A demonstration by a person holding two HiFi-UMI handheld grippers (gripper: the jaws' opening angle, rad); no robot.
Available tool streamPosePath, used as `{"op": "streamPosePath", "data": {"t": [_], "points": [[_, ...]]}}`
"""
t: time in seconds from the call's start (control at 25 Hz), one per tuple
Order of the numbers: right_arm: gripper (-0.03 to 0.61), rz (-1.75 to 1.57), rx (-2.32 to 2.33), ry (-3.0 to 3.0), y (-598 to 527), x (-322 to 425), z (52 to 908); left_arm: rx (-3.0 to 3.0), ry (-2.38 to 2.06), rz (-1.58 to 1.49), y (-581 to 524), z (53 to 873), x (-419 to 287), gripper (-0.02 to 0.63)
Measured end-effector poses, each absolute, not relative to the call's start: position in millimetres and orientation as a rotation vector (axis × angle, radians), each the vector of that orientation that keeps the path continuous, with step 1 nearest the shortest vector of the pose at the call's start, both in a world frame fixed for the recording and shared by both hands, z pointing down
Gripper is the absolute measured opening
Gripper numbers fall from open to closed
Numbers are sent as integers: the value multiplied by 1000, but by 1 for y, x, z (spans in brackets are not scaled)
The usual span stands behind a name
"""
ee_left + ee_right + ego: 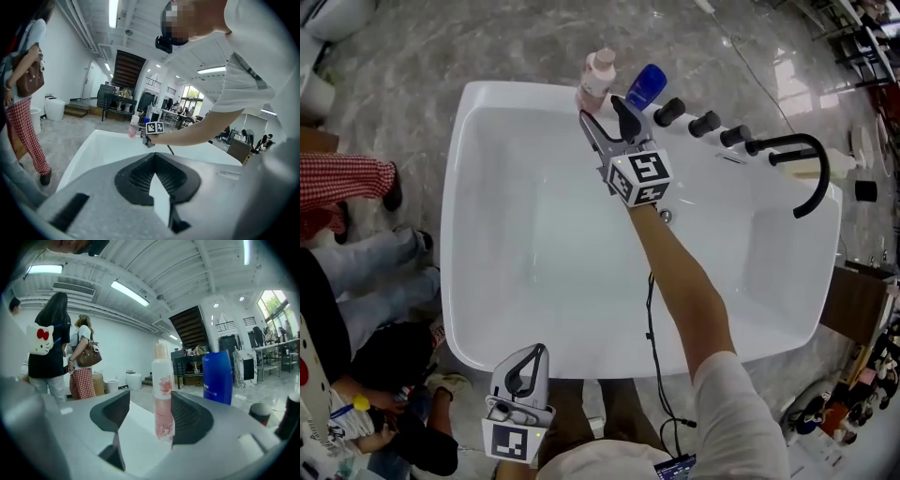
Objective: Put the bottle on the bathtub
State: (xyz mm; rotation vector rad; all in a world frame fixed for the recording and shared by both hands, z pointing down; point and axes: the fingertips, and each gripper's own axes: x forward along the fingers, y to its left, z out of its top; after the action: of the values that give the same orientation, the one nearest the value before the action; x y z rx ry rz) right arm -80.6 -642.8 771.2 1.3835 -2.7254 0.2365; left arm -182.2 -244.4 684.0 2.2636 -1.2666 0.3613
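A pink bottle (598, 75) with a flower print and a beige cap stands upright on the far rim of the white bathtub (487, 94). My right gripper (602, 108) is stretched across the tub and is open. In the right gripper view the pink bottle (162, 390) stands between the jaws, close to the right one, with a gap on its left. A blue bottle (645, 86) stands just right of it. My left gripper (530, 361) hangs shut and empty by the near rim. From the left gripper view the pink bottle (134, 125) is small and far.
Three black knobs (705, 123) and a black curved faucet (806, 159) line the rim to the right of the bottles. A person in red checked trousers (356, 178) and others stand left of the tub. A cable (656, 356) hangs under my right arm.
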Motion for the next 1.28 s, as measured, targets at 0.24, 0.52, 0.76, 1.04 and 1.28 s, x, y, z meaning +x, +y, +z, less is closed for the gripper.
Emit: {"op": "streamPosePath", "data": {"t": [0.24, 0.52, 0.76, 1.04, 1.28], "points": [[275, 243, 1300, -2800, -586, -79, 708, 2352, -1324, 367, -271, 646, -180, 6], [269, 222, 1258, -2870, -511, -58, 605, 2470, -1377, 266, -294, 557, -158, 6], [258, 175, 1273, -2917, -442, -35, 514, 2533, -1383, 233, -282, 493, -141, 6], [223, 254, 1249, -2946, -345, -14, 443, 2604, -1358, 184, -257, 438, -124, 6], [199, 206, 1248, -2969, -268, 10, 392, 2657, -1364, 141, -234, 398, -112, 6]]}}
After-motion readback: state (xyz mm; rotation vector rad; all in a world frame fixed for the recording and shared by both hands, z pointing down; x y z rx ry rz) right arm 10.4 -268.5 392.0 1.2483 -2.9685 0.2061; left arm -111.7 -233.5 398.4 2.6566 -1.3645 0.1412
